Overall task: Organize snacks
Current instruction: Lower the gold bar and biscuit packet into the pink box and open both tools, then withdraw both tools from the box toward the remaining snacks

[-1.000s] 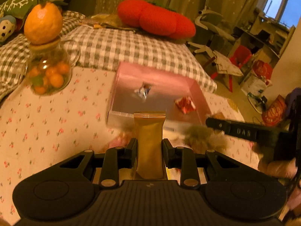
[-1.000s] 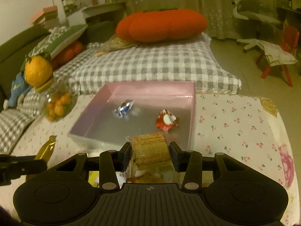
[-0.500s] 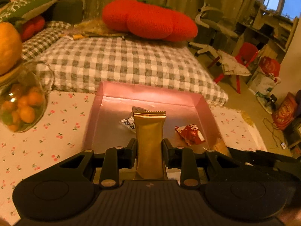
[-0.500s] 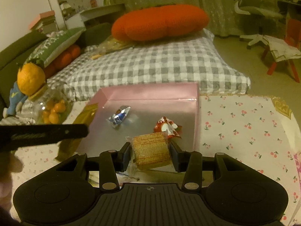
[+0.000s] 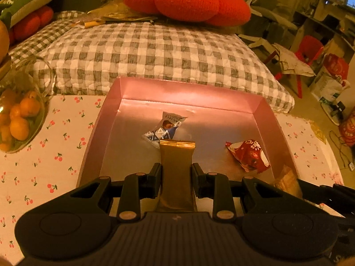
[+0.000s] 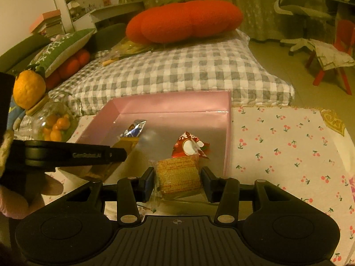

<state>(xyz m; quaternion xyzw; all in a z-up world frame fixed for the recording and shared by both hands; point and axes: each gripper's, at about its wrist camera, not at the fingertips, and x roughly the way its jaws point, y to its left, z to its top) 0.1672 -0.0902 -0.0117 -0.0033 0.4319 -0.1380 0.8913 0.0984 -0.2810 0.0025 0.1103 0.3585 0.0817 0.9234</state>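
Note:
My left gripper [image 5: 176, 178] is shut on a gold snack bar [image 5: 176, 173] and holds it over the near part of a pink box [image 5: 188, 93]. My right gripper [image 6: 177, 180] is shut on a wrapped brown cake [image 6: 177, 173] just above the box's near edge [image 6: 227, 133]. Inside the box lie a blue-and-white candy [image 5: 163, 130] and a red snack packet [image 5: 249, 154]; both also show in the right wrist view, the candy [image 6: 133, 128] and the packet [image 6: 189, 146]. The left gripper [image 6: 73, 155] crosses the right wrist view at left.
A glass jar of small oranges [image 5: 17, 119] stands left of the box on the cherry-print tablecloth [image 6: 277, 137], an orange [image 6: 28, 88] on its lid. A grey checked cushion [image 5: 155, 51] with a red pillow [image 5: 186, 0] lies behind. Chairs stand far right.
Both grippers have moved forward over the pink box with their snacks. The left gripper has swung right from the jar side to above the box's interior.

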